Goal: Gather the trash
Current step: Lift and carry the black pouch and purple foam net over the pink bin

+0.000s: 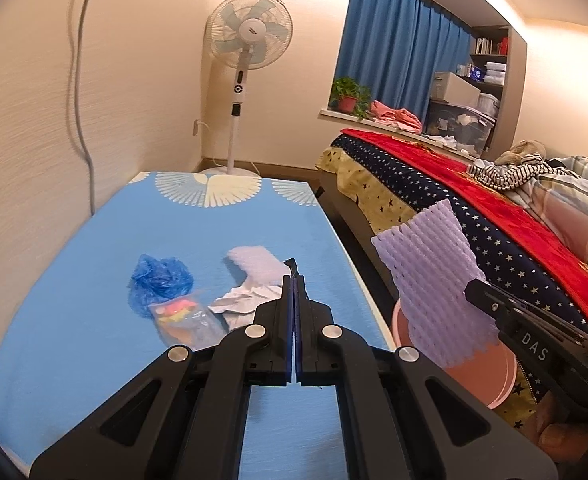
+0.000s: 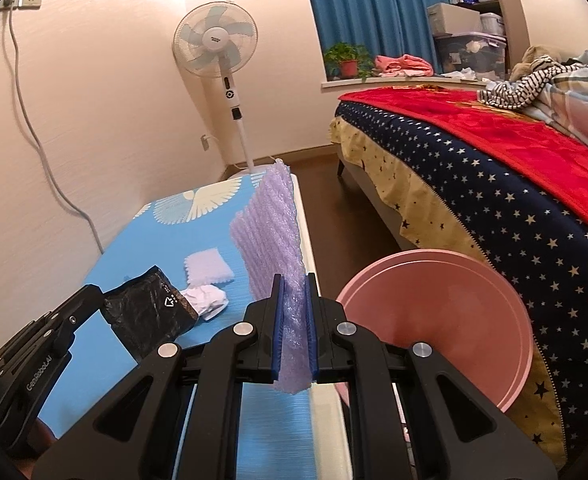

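Both grippers are loaded and nothing lies in the pink bin point(image 2: 445, 304) yet, so the collecting looks barely begun: the right gripper point(image 2: 294, 336) clamps a purple foam net point(image 2: 272, 232) just left of the bin, and the left gripper point(image 1: 295, 316) is closed on a black wrapper point(image 2: 150, 312). Farther left of the bin, the table point(image 1: 94, 320) bears a blue bag point(image 1: 160, 280), a clear packet point(image 1: 182, 316), crumpled paper point(image 1: 242, 304) and a second foam piece point(image 1: 258, 264).

Purple foam net point(image 2: 272, 236) upright beside pink bin point(image 2: 445, 304); black wrapper point(image 2: 150, 312) lifted above table.
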### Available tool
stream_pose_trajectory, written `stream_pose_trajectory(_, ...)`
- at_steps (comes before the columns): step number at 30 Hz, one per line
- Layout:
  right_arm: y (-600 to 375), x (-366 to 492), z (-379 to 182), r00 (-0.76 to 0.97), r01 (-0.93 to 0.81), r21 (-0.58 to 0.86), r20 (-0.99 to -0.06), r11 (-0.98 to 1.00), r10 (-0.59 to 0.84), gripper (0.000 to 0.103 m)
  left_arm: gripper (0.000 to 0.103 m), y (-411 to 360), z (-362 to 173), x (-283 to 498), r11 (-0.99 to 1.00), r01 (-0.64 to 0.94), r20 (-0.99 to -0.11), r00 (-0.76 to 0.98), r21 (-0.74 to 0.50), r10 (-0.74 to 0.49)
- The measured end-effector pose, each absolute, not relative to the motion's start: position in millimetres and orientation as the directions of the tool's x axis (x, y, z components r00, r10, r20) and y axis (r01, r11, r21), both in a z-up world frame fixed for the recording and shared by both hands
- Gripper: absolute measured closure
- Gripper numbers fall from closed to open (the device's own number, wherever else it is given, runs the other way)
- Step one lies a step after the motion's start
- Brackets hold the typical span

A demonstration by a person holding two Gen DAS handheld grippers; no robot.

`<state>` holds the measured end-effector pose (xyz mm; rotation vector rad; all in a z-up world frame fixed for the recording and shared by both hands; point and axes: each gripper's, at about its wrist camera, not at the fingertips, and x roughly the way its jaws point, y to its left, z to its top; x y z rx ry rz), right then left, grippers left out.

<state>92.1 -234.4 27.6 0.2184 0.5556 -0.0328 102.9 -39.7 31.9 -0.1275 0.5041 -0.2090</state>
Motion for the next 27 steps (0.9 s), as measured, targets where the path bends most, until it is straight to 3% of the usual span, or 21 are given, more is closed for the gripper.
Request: stream_pose_trajectory(27,-269.0,84.1,28.3,0.846,0.208,0.177,-0.526,0.962,-0.086,0.093,0.103,-77.6,30.0,108.4,0.953,0.242,-0.459,0.837,-0.182,-0.299)
